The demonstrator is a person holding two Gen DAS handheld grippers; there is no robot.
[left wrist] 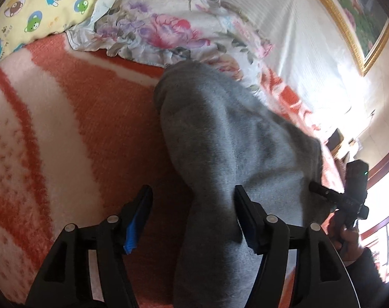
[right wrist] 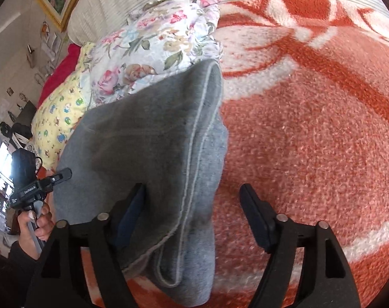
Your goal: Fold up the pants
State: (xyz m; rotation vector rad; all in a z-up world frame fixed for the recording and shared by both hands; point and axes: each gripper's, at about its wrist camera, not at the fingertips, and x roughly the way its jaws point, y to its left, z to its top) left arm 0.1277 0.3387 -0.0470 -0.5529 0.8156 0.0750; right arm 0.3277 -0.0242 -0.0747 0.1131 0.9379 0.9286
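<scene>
The grey pants [left wrist: 220, 141] lie as a long folded strip on the orange and white blanket [left wrist: 79, 128]. My left gripper [left wrist: 193, 200] is open, its jaws wide apart over the near end of the pants, with the left edge of the cloth between them. In the right wrist view the pants [right wrist: 153, 148] show a pale seam line and stacked layers at the near end. My right gripper [right wrist: 192, 197] is open over the right edge of the pants. Each gripper shows in the other's view, my right gripper [left wrist: 353, 192] at the pants' right side, my left gripper [right wrist: 38, 184] at their left side.
A floral quilt [left wrist: 168, 30] is bunched at the far end of the pants, also in the right wrist view [right wrist: 158, 43]. A yellow bear-print pillow [left wrist: 40, 7] lies beside it. A gold-framed picture [left wrist: 356, 18] hangs on the wall. The blanket [right wrist: 310, 141] spreads right of the pants.
</scene>
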